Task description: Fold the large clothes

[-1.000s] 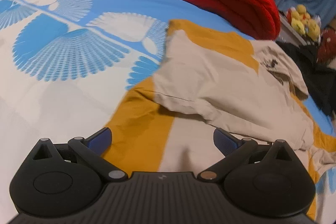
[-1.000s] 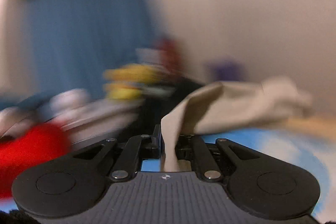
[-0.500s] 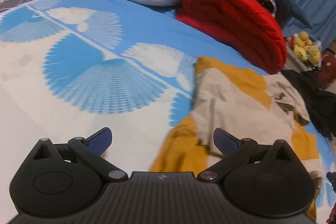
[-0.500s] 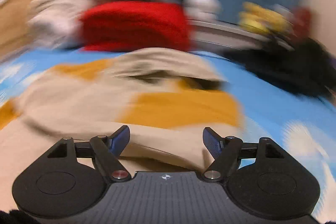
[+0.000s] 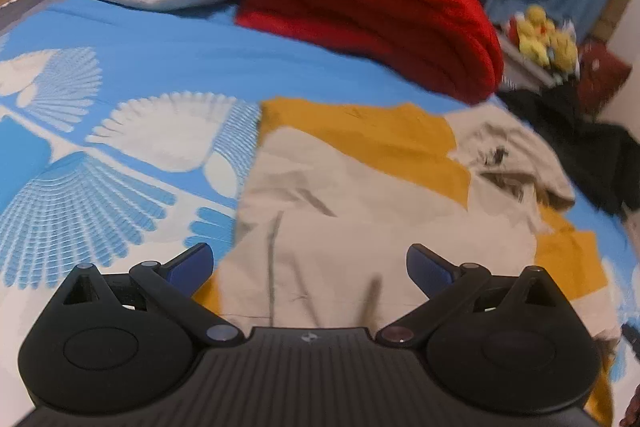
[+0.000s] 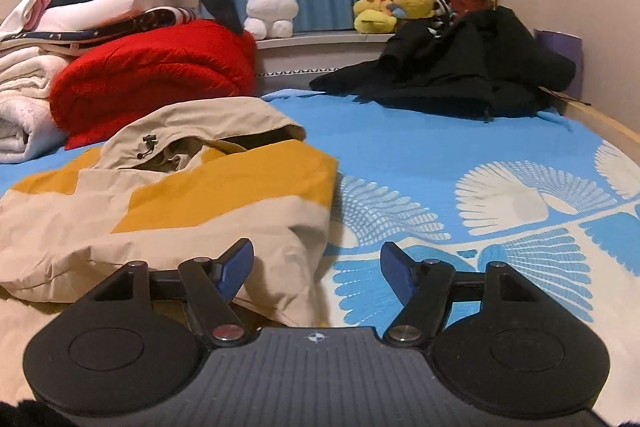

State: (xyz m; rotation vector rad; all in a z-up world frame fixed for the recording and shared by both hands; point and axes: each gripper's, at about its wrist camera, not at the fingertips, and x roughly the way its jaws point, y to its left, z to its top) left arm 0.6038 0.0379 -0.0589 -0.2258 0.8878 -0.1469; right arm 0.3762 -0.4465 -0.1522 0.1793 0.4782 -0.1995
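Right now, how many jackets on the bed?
2: the beige-and-yellow jacket lies part-folded near both grippers; the black jacket is heaped at the far edge by the wall. Others may be hidden.

Left gripper (image 5: 308, 261): black body fills the lower frame of its own view, pitched downward; blue-padded fingertips (image 5: 192, 261) stand wide apart, nothing between them. Right gripper (image 6: 316, 265): body along the lower edge of its view, aimed nearly level; jaws, having just been closing slightly, stand spread, the blue pads (image 6: 394, 267) clamping nothing.
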